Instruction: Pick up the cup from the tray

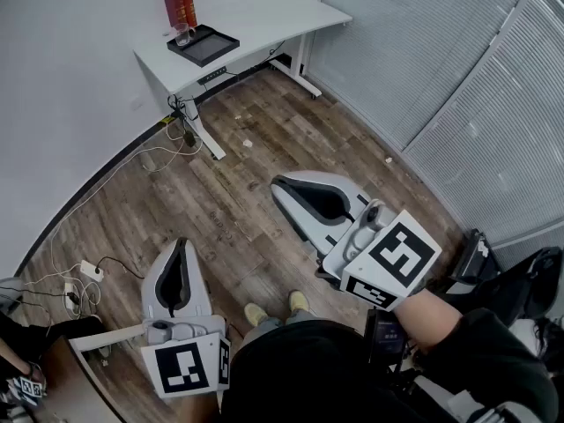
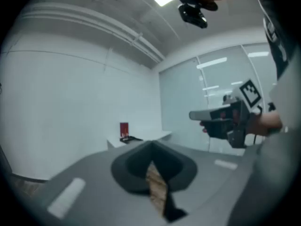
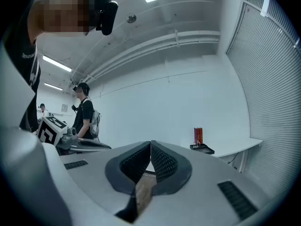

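Note:
The clear cup (image 1: 182, 34) stands at the left end of a black tray (image 1: 211, 48) on a white desk (image 1: 264, 20) across the room, with red books (image 1: 179, 5) behind it. Both grippers are far from the desk, held level over the wooden floor. My left gripper (image 1: 182, 241) is shut with nothing in it, its jaws meeting at the tip (image 2: 151, 144). My right gripper (image 1: 276, 183) is also shut and holds nothing (image 3: 150, 142). In the gripper views the tray (image 3: 202, 148) and books (image 2: 123, 128) are small and distant; the cup is too small to make out.
Cables and a power strip (image 1: 88, 271) lie on the floor at the left by the wall. Blinds (image 1: 476, 86) line the right side. A dark bag (image 1: 529, 280) sits at the lower right. Another person (image 3: 85, 117) stands far left in the right gripper view.

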`<state>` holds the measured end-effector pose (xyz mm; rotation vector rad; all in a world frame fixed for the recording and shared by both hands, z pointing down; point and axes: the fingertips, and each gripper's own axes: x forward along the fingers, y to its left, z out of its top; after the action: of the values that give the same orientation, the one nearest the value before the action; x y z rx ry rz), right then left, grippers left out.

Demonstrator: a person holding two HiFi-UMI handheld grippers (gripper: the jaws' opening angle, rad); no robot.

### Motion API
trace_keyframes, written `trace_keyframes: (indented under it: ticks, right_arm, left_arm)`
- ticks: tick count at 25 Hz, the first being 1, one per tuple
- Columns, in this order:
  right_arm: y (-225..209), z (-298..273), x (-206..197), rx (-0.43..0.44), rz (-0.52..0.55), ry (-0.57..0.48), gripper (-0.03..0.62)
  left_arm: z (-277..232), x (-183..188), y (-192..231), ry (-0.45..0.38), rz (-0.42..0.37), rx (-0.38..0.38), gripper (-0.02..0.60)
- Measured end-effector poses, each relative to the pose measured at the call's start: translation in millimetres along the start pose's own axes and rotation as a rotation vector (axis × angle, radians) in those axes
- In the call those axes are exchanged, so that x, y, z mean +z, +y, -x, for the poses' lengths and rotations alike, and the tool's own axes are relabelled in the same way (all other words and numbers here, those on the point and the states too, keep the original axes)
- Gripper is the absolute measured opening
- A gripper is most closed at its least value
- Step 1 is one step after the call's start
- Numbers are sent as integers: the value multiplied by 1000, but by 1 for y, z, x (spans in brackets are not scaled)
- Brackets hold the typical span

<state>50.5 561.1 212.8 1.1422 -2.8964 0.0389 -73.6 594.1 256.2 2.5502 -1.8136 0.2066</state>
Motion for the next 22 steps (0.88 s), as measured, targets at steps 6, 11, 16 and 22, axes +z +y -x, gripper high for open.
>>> trace_keyframes:
  ticks: [6, 11, 16, 22]
  right_arm:
    - [5, -8, 1, 9, -27, -14, 15]
    - [13, -22, 1, 34, -32, -24, 14]
    - [30, -36, 1, 60, -22, -18, 14]
    - [46, -44, -3, 48, -22, -12, 14]
  left_arm:
    - [0, 0, 8, -12, -3, 2, 2]
    - [2, -3, 30, -21, -1, 23, 2]
    - [7, -9, 47, -30, 9, 21, 2]
    - [17, -17, 61, -25, 21, 9, 2]
